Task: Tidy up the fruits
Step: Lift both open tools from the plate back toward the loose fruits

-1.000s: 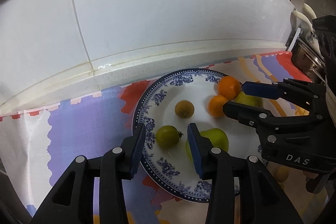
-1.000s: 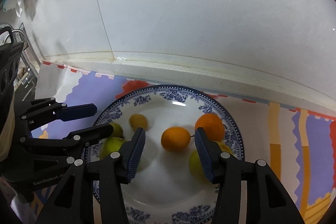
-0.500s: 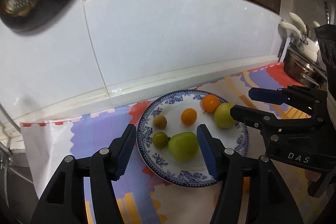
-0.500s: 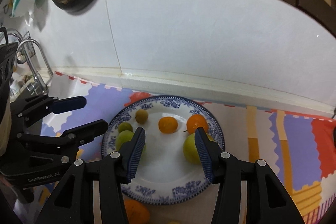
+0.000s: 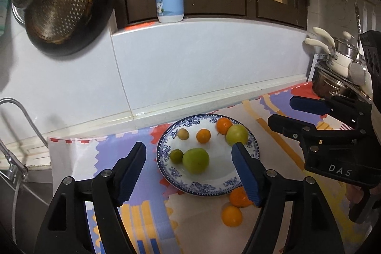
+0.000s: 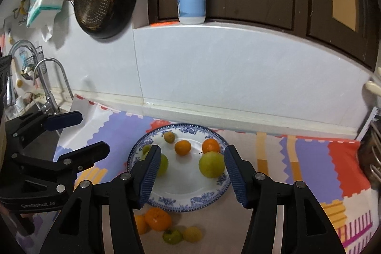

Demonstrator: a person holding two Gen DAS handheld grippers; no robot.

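Under me the counter (image 6: 228, 119) ran along the tiled wall, its pale ledge bare at the back. A patterned mat (image 6: 316, 166) in purple, red, orange and white lay spread over it. On the mat sat a blue-and-white plate (image 6: 183, 200). Just off the plate's near rim, four loose fruits rested straight on the mat: a large orange (image 6: 157, 218) touching a smaller orange one (image 6: 140, 224) on its left, then a green fruit (image 6: 172, 236) and a yellow fruit (image 6: 192, 234) side by side, slightly nearer to me.
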